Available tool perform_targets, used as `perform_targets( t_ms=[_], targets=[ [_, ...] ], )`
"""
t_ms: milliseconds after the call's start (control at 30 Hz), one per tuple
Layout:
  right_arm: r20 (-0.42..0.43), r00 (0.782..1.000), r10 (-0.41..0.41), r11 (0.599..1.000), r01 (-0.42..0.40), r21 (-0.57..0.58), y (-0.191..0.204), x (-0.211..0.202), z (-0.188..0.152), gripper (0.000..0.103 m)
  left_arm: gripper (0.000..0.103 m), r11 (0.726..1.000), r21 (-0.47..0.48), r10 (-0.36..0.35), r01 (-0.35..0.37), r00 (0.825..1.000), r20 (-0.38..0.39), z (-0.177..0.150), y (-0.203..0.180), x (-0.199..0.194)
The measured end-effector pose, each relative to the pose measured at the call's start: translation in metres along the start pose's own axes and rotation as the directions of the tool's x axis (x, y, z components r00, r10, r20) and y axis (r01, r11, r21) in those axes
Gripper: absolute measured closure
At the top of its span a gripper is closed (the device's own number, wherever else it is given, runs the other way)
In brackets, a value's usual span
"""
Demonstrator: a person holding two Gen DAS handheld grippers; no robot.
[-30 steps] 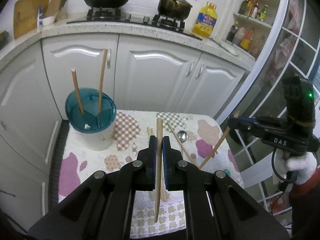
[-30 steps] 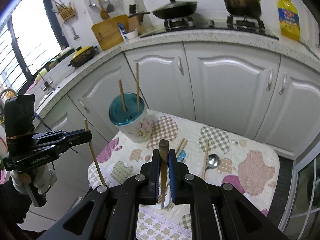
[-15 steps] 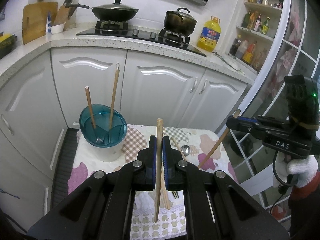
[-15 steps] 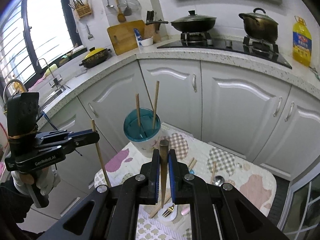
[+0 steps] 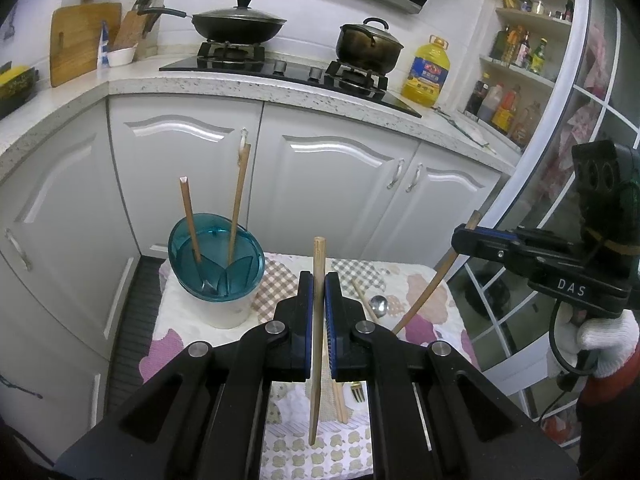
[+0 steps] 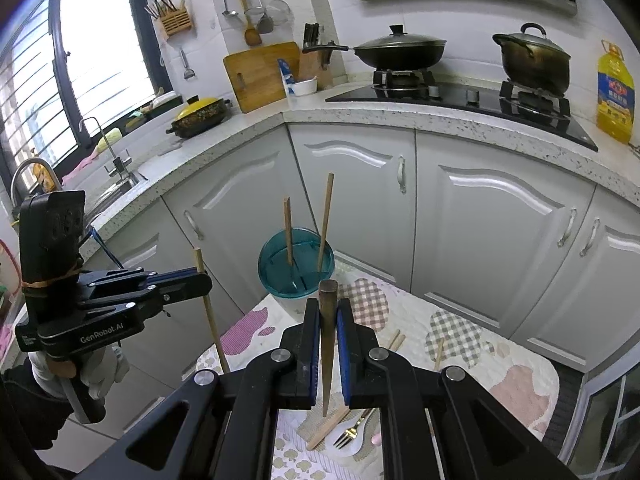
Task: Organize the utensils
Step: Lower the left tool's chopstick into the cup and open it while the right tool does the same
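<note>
My left gripper is shut on a pale wooden chopstick, held upright above the cloth-covered table. My right gripper is shut on a darker brown chopstick, also upright. Each gripper shows in the other's view: the right gripper with its slanted chopstick, and the left gripper with its own chopstick. A white utensil holder with a teal slotted lid stands at the table's far left corner, with two chopsticks sticking up out of it.
A spoon, a gold fork and loose chopsticks lie on the cloth. White cabinets and a stove counter stand behind the table. A glass door is on the right. Gloved hands hold both grippers.
Both grippers have risen with their chopsticks, so the table and the holder sit lower and farther off in both views. Both grips are the same.
</note>
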State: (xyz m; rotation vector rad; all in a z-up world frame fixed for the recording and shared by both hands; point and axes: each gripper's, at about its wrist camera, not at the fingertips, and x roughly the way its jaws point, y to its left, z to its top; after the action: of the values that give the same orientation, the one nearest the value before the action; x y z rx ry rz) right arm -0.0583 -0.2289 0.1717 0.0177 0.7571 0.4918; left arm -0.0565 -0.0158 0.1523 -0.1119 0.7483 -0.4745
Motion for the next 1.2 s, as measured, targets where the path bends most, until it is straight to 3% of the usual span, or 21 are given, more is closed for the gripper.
perform_targets(
  t_ms=[267, 467, 667, 1000, 1200],
  targets=[
    [0.013, 1.0, 0.005, 1.0, -0.005, -0.011, 0.004, 0.002, 0.013, 0.095, 0.099, 0.999, -0.03, -0.014, 0.014, 1.0, 0.021, 0.019, 0.012, -0.01],
    [0.055, 0.998, 0.022, 0.999, -0.02, -0.027, 0.011, -0.003, 0.04, 0.096, 0.099, 0.998, -0.054, -0.004, 0.01, 0.994, 0.106, 0.056, 0.027, -0.038],
    [0.113, 0.993, 0.026, 0.999, -0.024, -0.024, 0.018, 0.003, 0.077, 0.095, 0.099, 0.996, -0.072, 0.061, -0.048, 0.978, 0.198, 0.095, 0.044, -0.051],
    [0.124, 0.992, 0.018, 1.0, -0.019, 0.008, 0.016, 0.062, 0.131, 0.096, 0.099, 0.971, -0.121, 0.228, -0.204, 0.942, 0.247, 0.121, 0.088, -0.012],
    [0.119, 0.993, 0.026, 1.0, -0.028, 0.013, 0.009, 0.096, 0.152, 0.096, 0.099, 0.958, -0.145, 0.273, -0.246, 0.939, 0.21, 0.12, 0.111, 0.029]
  ],
)
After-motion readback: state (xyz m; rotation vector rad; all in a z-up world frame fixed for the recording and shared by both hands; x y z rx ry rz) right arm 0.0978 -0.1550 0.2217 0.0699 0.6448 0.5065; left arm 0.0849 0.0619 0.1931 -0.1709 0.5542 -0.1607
